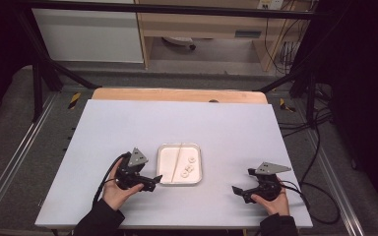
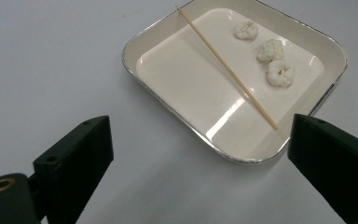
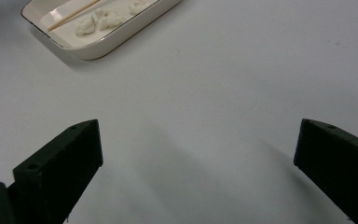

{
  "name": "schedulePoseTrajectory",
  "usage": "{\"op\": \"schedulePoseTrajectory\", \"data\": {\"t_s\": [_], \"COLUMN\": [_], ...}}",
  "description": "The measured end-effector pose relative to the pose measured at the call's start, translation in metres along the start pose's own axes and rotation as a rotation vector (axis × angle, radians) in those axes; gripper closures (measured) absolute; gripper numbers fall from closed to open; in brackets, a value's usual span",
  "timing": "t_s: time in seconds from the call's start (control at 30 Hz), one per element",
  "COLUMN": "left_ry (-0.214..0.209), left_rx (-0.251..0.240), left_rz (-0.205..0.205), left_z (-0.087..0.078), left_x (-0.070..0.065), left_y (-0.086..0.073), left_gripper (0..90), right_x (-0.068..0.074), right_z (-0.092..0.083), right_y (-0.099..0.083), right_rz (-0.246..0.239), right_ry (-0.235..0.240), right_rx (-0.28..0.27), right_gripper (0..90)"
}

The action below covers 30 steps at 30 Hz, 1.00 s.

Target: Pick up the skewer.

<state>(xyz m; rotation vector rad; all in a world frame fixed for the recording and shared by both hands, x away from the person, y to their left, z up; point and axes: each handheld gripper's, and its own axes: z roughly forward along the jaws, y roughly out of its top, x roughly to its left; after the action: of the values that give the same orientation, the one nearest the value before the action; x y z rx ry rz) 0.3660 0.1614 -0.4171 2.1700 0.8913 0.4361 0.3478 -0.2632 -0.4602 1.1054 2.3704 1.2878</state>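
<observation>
Landmark: the white tray (image 1: 163,150) sat mid-table.
Skewer (image 2: 226,66): lay in the tray, long axis running from its far rim to its near rim, beside three white pieces (image 2: 270,50).
Left gripper (image 1: 152,181): jaws spread, empty, just beside the tray's near left corner; the nearer one.
Right gripper (image 1: 239,191): jaws spread, empty, well apart to the tray's right.

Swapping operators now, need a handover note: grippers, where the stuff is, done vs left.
Left gripper: open, holding nothing, at the tray's near-left corner.
Right gripper: open, holding nothing, off to the tray's right, above the table.
Tray: mid-table. In it a wooden skewer lies diagonally, its far end propped on the rim; three white pieces sit in a row beside it, loose.
Done: nothing gripped or threaded yet.
Left: probably pick up the skewer and pieces.
</observation>
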Motion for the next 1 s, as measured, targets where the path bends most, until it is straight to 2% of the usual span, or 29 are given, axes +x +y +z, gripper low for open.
{"op": "schedulePoseTrajectory", "data": {"t_s": [0.43,0.6,0.67,0.83,1.0], "left_ry": [0.008,0.011,0.031,0.037,0.065], "left_rx": [0.018,0.025,0.041,0.05,0.062], "left_rz": [-0.002,-0.015,-0.014,-0.028,-0.044], "left_z": [0.017,0.027,0.033,0.041,0.049], "left_x": [-0.008,-0.012,-0.015,-0.019,-0.023], "left_y": [0.016,0.023,0.028,0.033,0.036], "left_gripper": [6.7,8.3,9.5,14.4,23.1], "right_x": [0.0,0.0,0.0,0.0,0.0], "right_z": [0.0,0.0,0.0,0.0,0.0], "right_y": [0.0,0.0,0.0,0.0,0.0], "right_rz": [0.002,0.001,0.001,0.002,0.002], "right_ry": [0.003,0.003,0.004,0.004,0.005], "right_rx": [-0.001,-0.001,0.0,-0.001,-0.001], "right_gripper": [1.6,1.6,1.6,1.6,1.6]}}
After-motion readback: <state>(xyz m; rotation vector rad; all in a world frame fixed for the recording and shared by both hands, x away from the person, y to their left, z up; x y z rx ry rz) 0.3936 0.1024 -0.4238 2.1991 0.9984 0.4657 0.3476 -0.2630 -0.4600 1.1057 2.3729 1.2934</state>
